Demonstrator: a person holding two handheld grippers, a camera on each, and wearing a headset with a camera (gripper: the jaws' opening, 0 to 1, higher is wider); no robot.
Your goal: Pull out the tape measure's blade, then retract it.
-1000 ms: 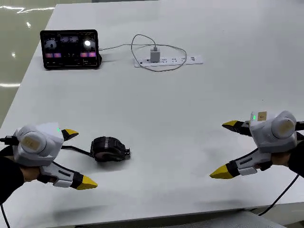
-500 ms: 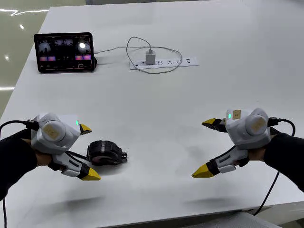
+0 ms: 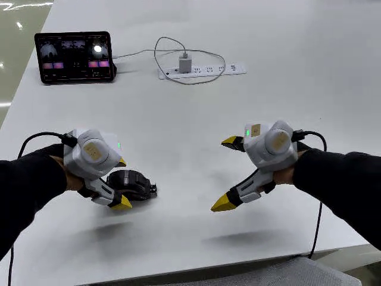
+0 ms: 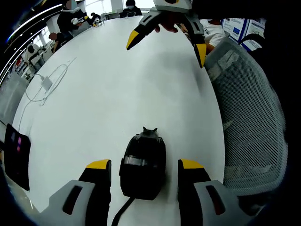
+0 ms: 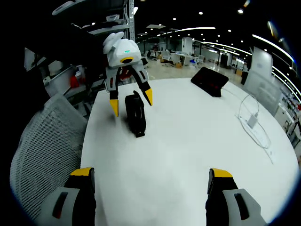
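A black tape measure (image 3: 132,184) lies on the white table (image 3: 178,119), with a black cord at its rear; no blade is out. My left gripper (image 3: 122,183) is open and straddles it, one yellow-tipped jaw on each side. In the left gripper view the tape measure (image 4: 143,162) sits between the jaws with a small gap on both sides. My right gripper (image 3: 226,173) is open and holds nothing, hovering to the right of the tape measure. The right gripper view shows the left gripper (image 5: 131,102) over the tape measure (image 5: 135,115), seen past the right gripper (image 5: 150,173).
A lit tablet (image 3: 74,56) stands at the far left. A white power strip (image 3: 202,70) with a charger and looped cable lies at the far middle. The table's near edge runs just below the grippers. A grey mesh chair (image 4: 249,117) stands beside it.
My left gripper has moved right until its jaws straddle the tape measure. My right gripper has come left, closer to the tape measure. The head camera has shifted too.
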